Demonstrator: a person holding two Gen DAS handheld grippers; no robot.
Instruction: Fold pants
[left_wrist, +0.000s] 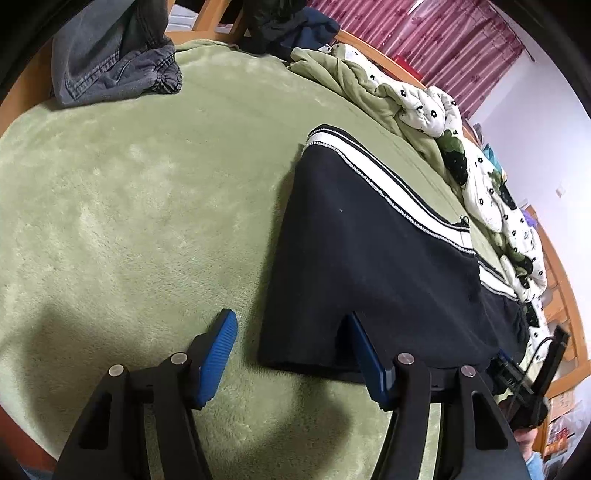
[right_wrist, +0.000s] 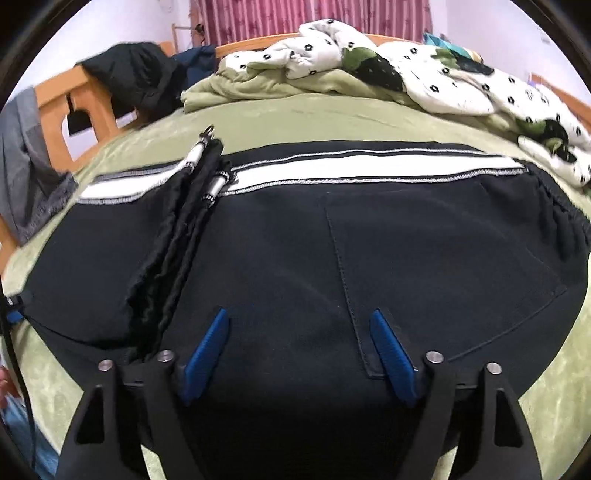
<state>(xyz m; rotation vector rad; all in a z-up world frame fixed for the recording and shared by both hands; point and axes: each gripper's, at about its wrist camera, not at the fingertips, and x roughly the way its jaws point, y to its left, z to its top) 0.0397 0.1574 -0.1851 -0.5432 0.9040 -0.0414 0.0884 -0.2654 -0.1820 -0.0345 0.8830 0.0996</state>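
Black pants (left_wrist: 373, 258) with a white side stripe lie on the green bed, folded over on themselves; the right wrist view shows them (right_wrist: 280, 258) with a leg end folded across, a back pocket and the elastic waistband at the right. My left gripper (left_wrist: 291, 321) is open at the folded end of the pants, its right finger (left_wrist: 365, 354) at the cloth edge, its left finger over bare blanket. My right gripper (right_wrist: 299, 321) is open just above the middle of the pants, holding nothing. It also shows at the right edge of the left wrist view (left_wrist: 532, 373).
A green fleece blanket (left_wrist: 147, 206) covers the bed. Grey jeans (left_wrist: 110, 62) lie at its far left corner, dark clothes (left_wrist: 280, 26) on the wooden bed frame. A crumpled white flower-print quilt (right_wrist: 424, 77) runs along the far side. Red curtains hang behind.
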